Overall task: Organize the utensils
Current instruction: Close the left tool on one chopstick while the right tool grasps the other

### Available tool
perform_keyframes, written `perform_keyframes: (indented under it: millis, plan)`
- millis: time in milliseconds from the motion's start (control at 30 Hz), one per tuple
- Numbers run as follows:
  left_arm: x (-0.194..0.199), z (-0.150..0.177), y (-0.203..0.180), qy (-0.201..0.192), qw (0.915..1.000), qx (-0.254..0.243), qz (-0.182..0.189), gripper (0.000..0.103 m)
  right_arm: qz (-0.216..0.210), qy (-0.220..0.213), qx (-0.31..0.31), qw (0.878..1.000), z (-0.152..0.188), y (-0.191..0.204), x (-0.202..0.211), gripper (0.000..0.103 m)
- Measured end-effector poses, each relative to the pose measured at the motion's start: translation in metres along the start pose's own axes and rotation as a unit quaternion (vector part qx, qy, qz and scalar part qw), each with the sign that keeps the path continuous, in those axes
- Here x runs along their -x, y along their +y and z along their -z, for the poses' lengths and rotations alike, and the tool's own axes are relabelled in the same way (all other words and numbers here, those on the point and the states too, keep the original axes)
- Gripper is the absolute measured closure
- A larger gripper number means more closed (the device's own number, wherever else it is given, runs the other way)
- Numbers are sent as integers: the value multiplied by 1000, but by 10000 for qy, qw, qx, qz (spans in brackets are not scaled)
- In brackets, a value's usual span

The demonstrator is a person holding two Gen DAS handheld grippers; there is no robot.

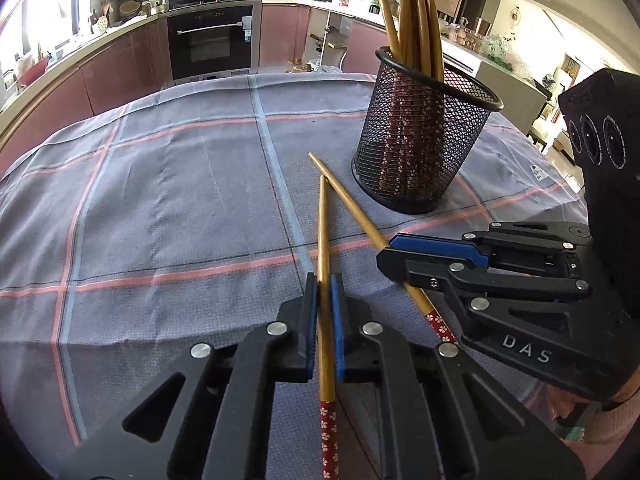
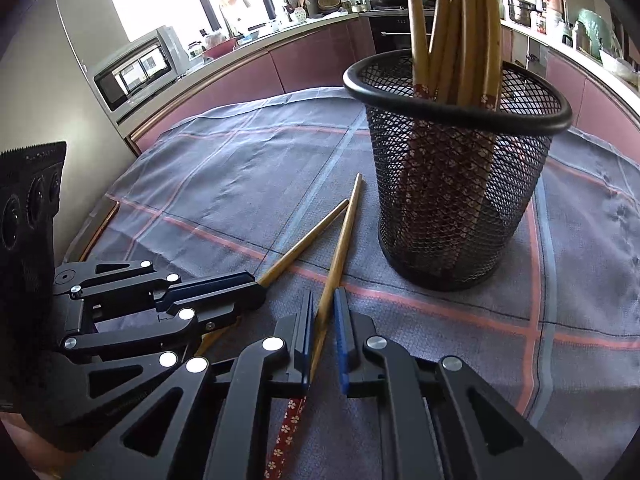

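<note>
A: Your left gripper (image 1: 325, 280) points steeply down at the table (image 1: 160, 208), which carries a grey checked cloth. Its jaws are pressed on a golden wooden chopstick with a red flowered end (image 1: 325, 304), which lies flat on the cloth.

B: And my right one?

A: Your right gripper (image 2: 323, 298) has the same downward tilt and lies just beside the left. It pinches the second golden chopstick (image 2: 338, 248), also flat on the cloth. The tips of the two sticks come close together, near the foot of the black wire mesh cup (image 2: 460, 184). This cup stands upright behind them and holds more golden chopsticks (image 2: 464, 40), red ends down.
</note>
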State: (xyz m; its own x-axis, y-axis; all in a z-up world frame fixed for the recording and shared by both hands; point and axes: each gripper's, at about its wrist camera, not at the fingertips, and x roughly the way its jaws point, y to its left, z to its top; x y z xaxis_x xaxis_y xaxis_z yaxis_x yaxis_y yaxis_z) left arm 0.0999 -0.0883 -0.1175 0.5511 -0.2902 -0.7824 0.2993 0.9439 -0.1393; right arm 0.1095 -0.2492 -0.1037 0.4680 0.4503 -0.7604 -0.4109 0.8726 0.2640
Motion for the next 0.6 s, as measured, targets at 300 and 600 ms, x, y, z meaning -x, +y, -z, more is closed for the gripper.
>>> perform_keyframes:
  millis: [300, 600]
  plan:
    - [16, 1, 7, -153, 9997, 160, 56, 96, -297, -277, -185, 9990, 1, -6, 21, 97]
    - [39, 1, 12, -353, 9987, 254, 269, 96, -538, -538, -74, 9971, 1, 4, 43, 97]
